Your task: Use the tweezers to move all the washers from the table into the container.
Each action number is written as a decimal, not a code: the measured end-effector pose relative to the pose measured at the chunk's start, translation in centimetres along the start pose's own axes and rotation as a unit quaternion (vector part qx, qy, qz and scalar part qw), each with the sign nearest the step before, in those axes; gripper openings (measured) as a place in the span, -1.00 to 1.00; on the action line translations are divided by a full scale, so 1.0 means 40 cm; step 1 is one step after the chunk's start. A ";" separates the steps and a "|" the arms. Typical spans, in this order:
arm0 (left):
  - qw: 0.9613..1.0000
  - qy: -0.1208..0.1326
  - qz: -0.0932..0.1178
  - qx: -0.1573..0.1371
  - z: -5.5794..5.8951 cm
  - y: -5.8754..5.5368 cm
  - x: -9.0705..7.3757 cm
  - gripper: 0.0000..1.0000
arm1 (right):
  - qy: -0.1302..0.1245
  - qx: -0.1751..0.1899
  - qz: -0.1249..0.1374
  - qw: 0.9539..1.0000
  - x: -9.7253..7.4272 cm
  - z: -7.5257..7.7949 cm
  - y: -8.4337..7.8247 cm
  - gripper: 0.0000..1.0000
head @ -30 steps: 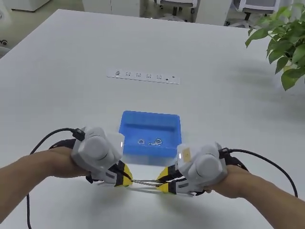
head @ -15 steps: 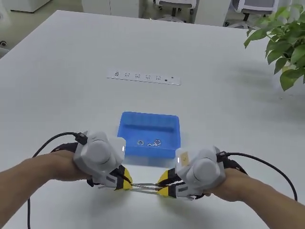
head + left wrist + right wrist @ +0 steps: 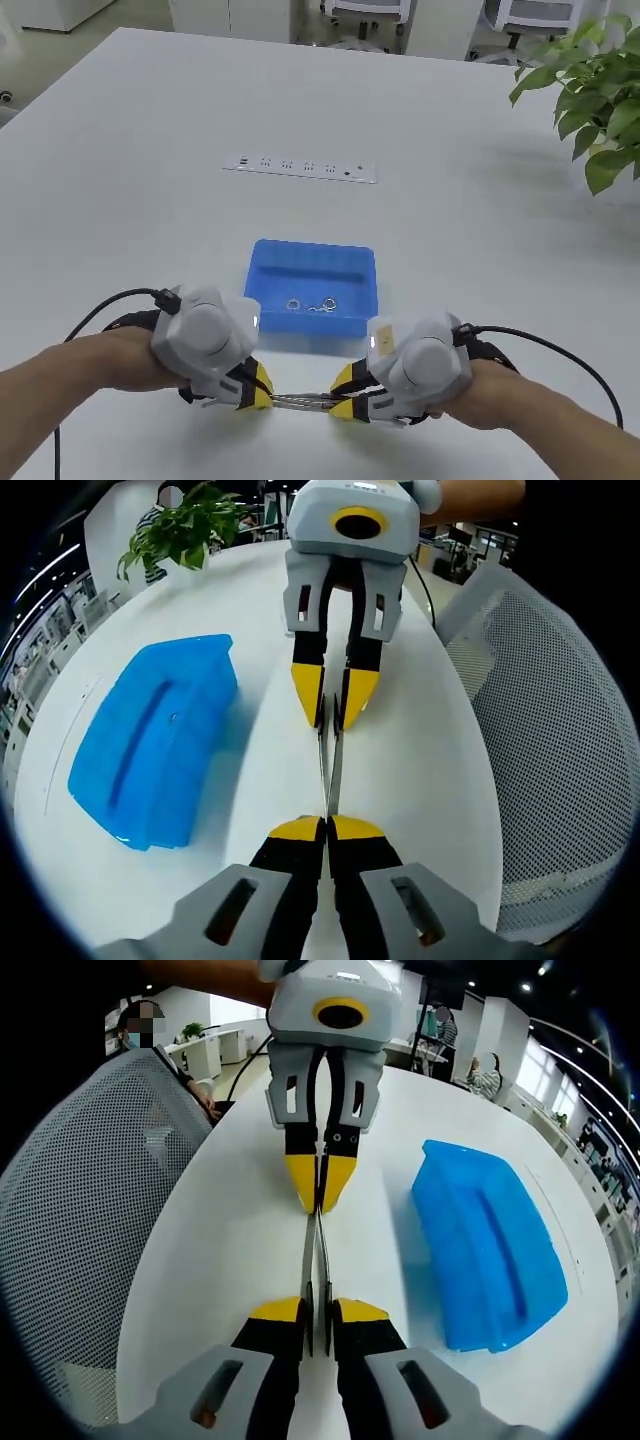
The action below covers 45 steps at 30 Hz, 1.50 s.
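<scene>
Both left gripper [image 3: 262, 392] and right gripper [image 3: 340, 402] pinched the tweezers [image 3: 300, 401] by opposite ends at the table [image 3: 150, 120] near edge; we judged it a handover before the container [image 3: 312, 258].

The left claw [image 3: 257, 388] and right claw [image 3: 343, 398] each had a rounded pale grey housing with a small lit white panel, and dark fingers [image 3: 296, 865] ending in yellow tips. A black cable [image 3: 98, 308] ran from each one.
</scene>
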<state>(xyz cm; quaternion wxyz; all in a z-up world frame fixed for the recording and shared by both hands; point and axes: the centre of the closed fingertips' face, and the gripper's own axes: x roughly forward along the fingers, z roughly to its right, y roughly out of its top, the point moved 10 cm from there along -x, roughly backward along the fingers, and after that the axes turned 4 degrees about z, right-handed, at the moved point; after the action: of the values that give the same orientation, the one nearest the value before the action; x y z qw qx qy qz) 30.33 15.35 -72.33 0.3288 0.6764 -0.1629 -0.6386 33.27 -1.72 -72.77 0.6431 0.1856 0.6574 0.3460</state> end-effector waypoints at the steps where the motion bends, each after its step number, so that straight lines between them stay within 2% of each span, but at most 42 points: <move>1: 1.000 0.000 0.000 -0.001 0.000 -0.001 0.000 -0.88 | 0.000 0.000 0.000 1.000 0.000 0.000 0.000 -0.74; 17: 1.000 0.007 0.004 -0.009 0.005 -0.006 -0.011 -0.80 | -0.006 0.005 0.000 1.000 -0.006 -0.005 0.000 -0.59; 22: 0.999 0.019 0.021 -0.023 0.002 -0.005 -0.028 -0.66 | -0.020 0.013 0.009 1.000 -0.024 -0.003 0.009 -0.50; 28: 0.996 0.041 0.057 -0.057 0.000 -0.001 -0.056 -0.49 | -0.056 0.043 0.027 0.997 -0.070 0.004 0.008 -0.34; 32: 0.993 0.058 0.079 -0.073 0.000 0.001 -0.075 -0.41 | -0.083 0.066 0.040 0.994 -0.103 0.010 0.003 -0.23; 35: 0.990 0.067 0.089 -0.083 0.003 0.004 -0.086 -0.31 | -0.108 0.098 0.053 0.988 -0.124 0.012 0.000 -0.12; 38: 0.984 0.083 0.118 -0.106 0.012 0.008 -0.103 -0.24 | -0.132 0.121 0.069 0.981 -0.149 0.008 -0.004 -0.03; 41: 0.979 0.100 0.130 -0.118 0.021 0.007 -0.115 -0.11 | -0.148 0.131 0.073 0.978 -0.166 0.002 -0.010 0.05; 44: 0.973 0.117 0.148 -0.131 0.038 0.001 -0.126 -0.05 | -0.173 0.155 0.088 0.969 -0.187 -0.009 -0.019 0.16; 45: 0.972 0.122 0.150 -0.135 0.043 0.000 -0.129 -0.03 | -0.177 0.159 0.090 0.967 -0.191 -0.012 -0.020 0.20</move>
<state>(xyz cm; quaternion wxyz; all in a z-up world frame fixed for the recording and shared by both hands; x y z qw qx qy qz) 28.01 18.25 -68.39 0.5260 0.6667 -0.1334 -0.5109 33.77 -7.66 -67.87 0.6777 0.4017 0.5607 0.2551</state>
